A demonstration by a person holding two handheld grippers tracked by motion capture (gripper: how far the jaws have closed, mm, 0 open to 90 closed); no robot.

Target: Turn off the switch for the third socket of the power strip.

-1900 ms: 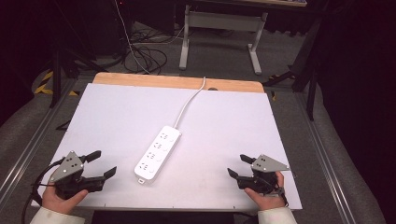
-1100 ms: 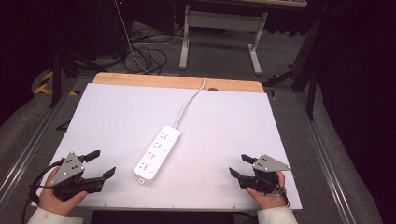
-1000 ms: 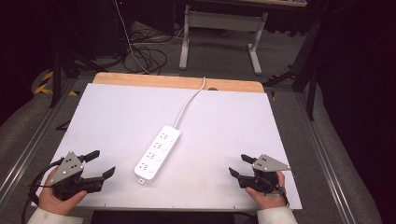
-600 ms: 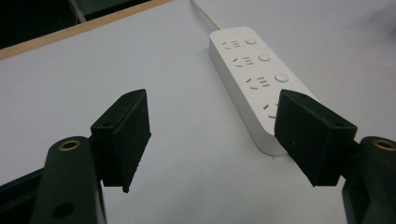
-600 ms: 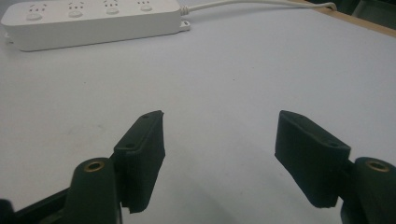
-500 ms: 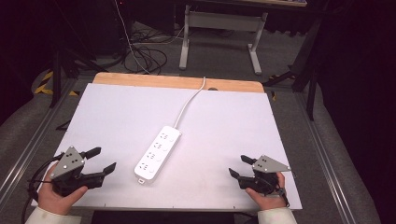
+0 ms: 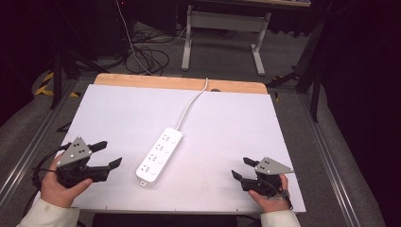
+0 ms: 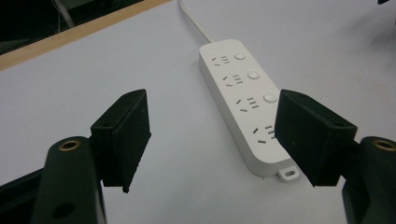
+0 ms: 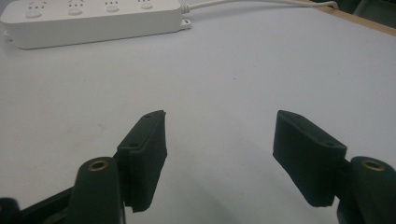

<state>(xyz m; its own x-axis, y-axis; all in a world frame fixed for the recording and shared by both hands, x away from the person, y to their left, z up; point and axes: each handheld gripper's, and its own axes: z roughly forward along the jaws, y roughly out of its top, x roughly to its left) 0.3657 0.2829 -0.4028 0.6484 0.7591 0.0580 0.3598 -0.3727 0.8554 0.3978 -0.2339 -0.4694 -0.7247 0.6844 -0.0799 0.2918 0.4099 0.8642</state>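
White four-socket plastic power strip lies flat at mid-worktop, its cord running to the far edge. Left gripper, jaws wide after a slight narrowing, nothing between them, is near its left. Right gripper, jaws wide and empty, sits well apart.

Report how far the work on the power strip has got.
Done: nothing visible; the power strip lies untouched on the white table. In hand: the left tongs hover open, pointed at it. Left: reaching and gripping it; the right tongs sit open and empty.
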